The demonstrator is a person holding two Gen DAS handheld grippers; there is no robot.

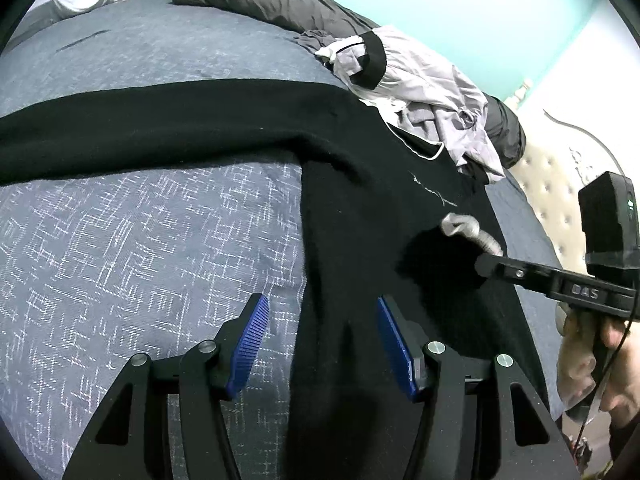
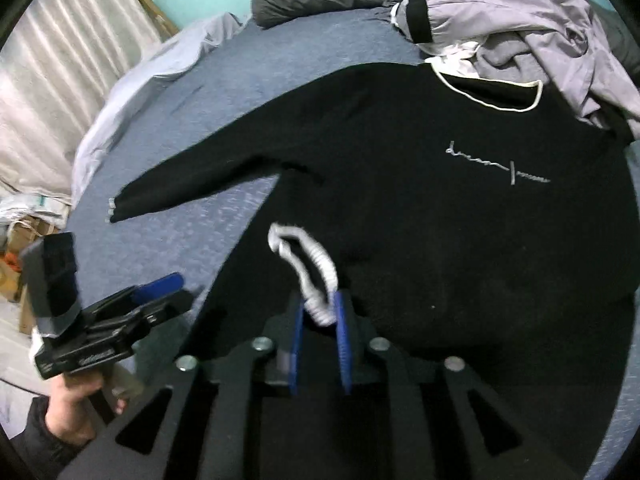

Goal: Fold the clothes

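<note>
Nearest the right wrist camera, the right gripper (image 2: 320, 316) is pinching a pale ribbed cuff (image 2: 316, 268) between its blue pads, jaws pressed almost together on it, holding that sleeve end above the sweater's body. The left gripper (image 1: 320, 340) is hovering with jaws spread wide over the sweater's side edge, gripping nothing.

The black sweater (image 2: 460, 220) is lying face up on the blue bedspread (image 1: 140, 240), script lettering (image 2: 496, 168) showing on the chest, its other sleeve (image 2: 200, 176) stretching out flat. Judged from its drape, the knit is soft, limp and fairly light; it will likely sag from any single hold, so cuffs, hem corners and shoulder seams appear the soundest grips.

Farther back, a heap of grey and lilac garments (image 2: 540, 28) is overlapping the collar. The hem is lying hidden beneath the grippers, the shoulder nearest the heap is covered, and motion blur is softening the held cuff.
</note>
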